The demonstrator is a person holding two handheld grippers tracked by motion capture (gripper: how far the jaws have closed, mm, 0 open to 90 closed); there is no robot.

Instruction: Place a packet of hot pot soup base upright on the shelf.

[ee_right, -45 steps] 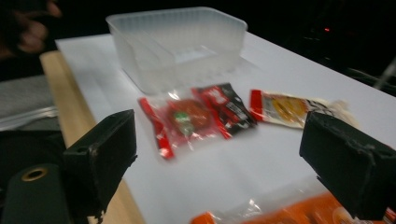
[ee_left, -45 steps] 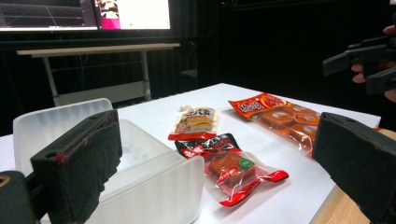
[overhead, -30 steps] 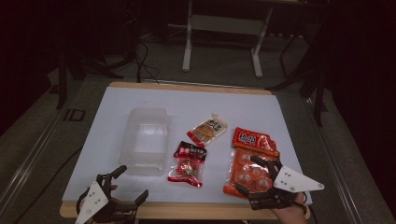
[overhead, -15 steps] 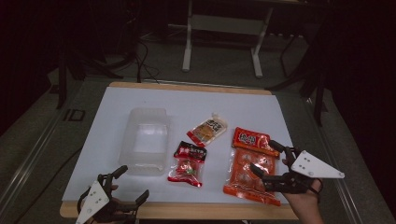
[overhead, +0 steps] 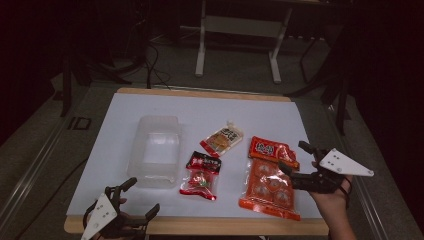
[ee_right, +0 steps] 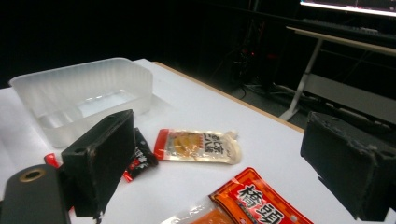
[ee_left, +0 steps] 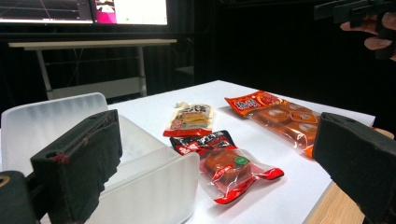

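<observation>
Left gripper (overhead: 134,199) at near table edge, jaws spread wide, holding nothing. Clear tray (overhead: 156,150) just ahead of its jaws. Small red snack pack (overhead: 201,176) beyond tray, yellow sauce pouch (overhead: 221,139) farther on. Right gripper (overhead: 296,160) jaws open, empty, over the large orange packet (overhead: 268,180), seemingly not touching.

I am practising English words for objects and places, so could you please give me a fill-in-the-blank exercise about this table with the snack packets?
1. The clear plastic tray holds ____ packets.
2. On the white table lie ____ snack packets.
3. The right gripper hovers over the large ____ packet.
4. The left gripper has its jaws ____.

Missing words: no; three; orange; open
</observation>
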